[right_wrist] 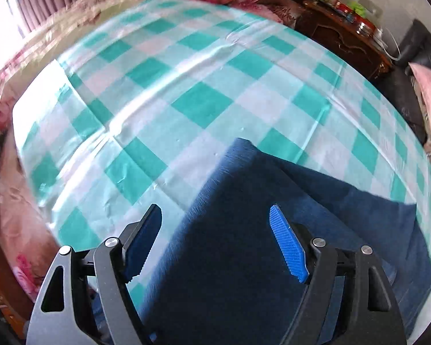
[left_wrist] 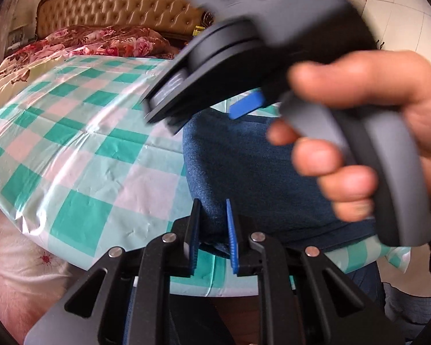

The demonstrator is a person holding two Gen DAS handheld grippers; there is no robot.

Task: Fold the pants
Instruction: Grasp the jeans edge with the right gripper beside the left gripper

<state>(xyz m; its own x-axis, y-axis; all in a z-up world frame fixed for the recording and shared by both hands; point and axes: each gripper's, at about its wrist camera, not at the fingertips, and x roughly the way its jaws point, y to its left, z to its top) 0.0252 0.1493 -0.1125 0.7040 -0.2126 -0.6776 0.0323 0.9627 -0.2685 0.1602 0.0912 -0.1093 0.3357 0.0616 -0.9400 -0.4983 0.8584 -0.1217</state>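
Dark blue pants (left_wrist: 258, 166) lie folded on a green-and-white checked cloth (left_wrist: 80, 132) on the bed. My left gripper (left_wrist: 213, 210) is at the near edge of the pants; its jaws are nearly closed with a fold of blue fabric between them. The right gripper, held in a hand (left_wrist: 359, 109), passes blurred across the left wrist view above the pants. In the right wrist view my right gripper (right_wrist: 215, 215) is open and empty just above the pants (right_wrist: 244, 230), its blue pads (right_wrist: 287, 247) wide apart.
A tufted tan headboard (left_wrist: 115, 3) and floral bedding (left_wrist: 100, 40) are at the far end. A dark wooden nightstand (right_wrist: 344, 31) with small items stands beyond the cloth (right_wrist: 186, 80). A pink pillow (right_wrist: 428, 92) lies at right.
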